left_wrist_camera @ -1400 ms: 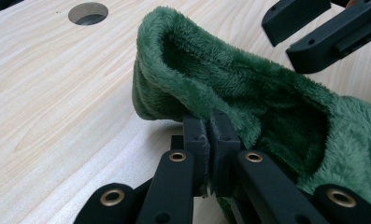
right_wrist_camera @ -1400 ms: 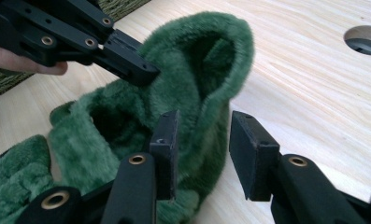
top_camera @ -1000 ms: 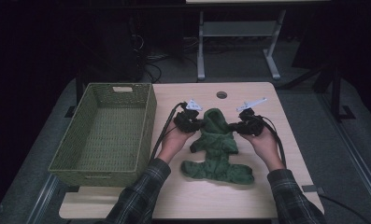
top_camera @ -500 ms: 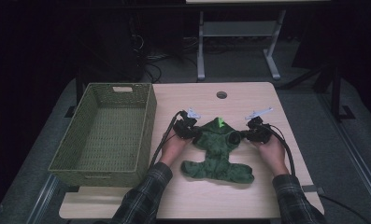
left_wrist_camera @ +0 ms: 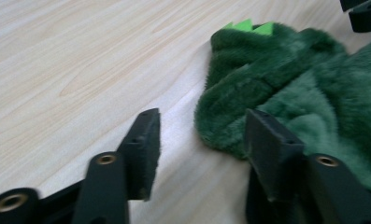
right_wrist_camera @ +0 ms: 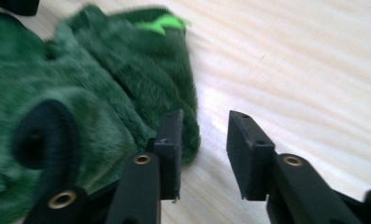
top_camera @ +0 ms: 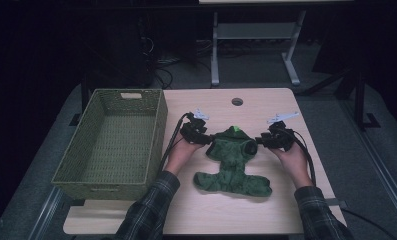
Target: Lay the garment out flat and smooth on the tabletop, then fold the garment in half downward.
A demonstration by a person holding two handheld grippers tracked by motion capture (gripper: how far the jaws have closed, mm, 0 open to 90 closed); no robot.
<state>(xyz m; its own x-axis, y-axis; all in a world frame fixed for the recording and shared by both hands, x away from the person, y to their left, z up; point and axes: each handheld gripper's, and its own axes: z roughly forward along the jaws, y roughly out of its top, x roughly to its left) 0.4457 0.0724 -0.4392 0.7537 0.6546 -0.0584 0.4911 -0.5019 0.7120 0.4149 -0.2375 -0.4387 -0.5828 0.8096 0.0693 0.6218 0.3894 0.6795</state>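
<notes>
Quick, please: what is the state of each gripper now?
Left gripper: jaws just opened, holding nothing, beside the green fleece garment.
Right gripper: jaws just opened, holding nothing.

Your high view is dim, with darkness beyond the table's (top_camera: 226,210) far edge; both gripper views are bright and motion-blurred.

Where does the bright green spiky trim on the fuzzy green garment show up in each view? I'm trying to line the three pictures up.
High view: the bright green trim sits at the top middle of the green garment, between the two grippers.
Left gripper view: the trim is at the upper right, beyond the jaws.
Right gripper view: it is top centre-left, blurred.
Shared landmark: the light wooden table.
</notes>
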